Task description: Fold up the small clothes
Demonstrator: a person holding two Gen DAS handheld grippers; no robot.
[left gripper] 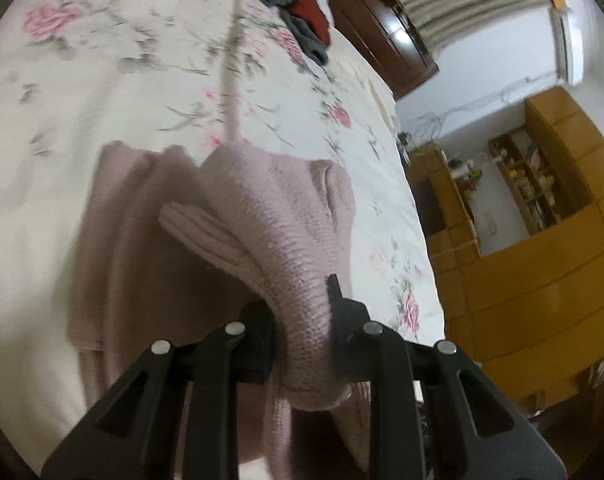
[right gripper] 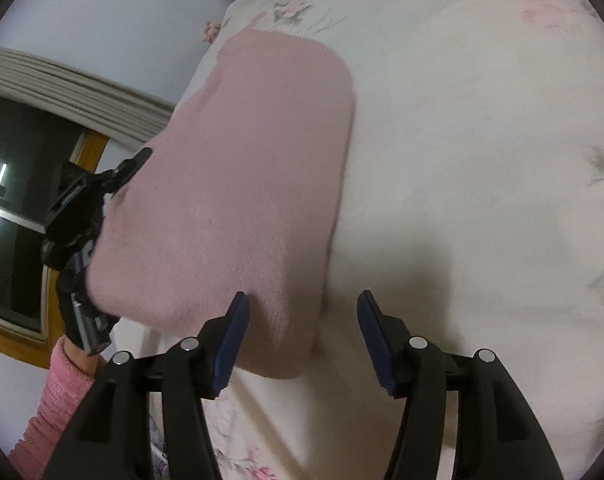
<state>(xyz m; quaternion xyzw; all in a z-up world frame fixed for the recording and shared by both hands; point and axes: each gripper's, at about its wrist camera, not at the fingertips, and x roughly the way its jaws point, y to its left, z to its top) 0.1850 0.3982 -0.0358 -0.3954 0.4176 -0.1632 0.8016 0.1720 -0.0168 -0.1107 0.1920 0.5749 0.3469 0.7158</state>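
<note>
1. Bedroom setting: a bed under a cream floral bedspread point(left gripper: 114, 92) fills most of both views; wooden cabinets point(left gripper: 541, 264) with open shelves and a white wall stand beyond its far edge in the left wrist view.
2. Left gripper point(left gripper: 302, 320): jaws clamped on a bunched fold of the pink knit garment point(left gripper: 270, 216). Knit fills the gap between the fingers and spills out both ways.
3. From that pinch the garment rises as a thick ribbed ridge, then drops away; the rest hangs and drapes down onto the bedspread, lower folds in shadow.
4. Right gripper point(right gripper: 302, 332): jaws wide apart, blue pads point(right gripper: 232, 344) exposed, nothing between them. Left pad sits just at the near edge of the pink garment point(right gripper: 242, 184); whether it touches cannot be told. Right pad is over bare bedspread point(right gripper: 481, 200).
5. Right wrist view shows the garment as a broad smooth panel, far end resting on the bed, near-left end lifted by the left gripper point(right gripper: 114, 176) at the frame's left.
6. Pink ribbed sleeve point(right gripper: 54, 404) of the person holding that gripper appears below it.
7. Dark grey and red clothes point(left gripper: 302, 4) lie in a pile at the far end of the bed, well apart from the pink garment.
8. Dark window with a pleated blind point(right gripper: 62, 76) shows at left in the right wrist view.
</note>
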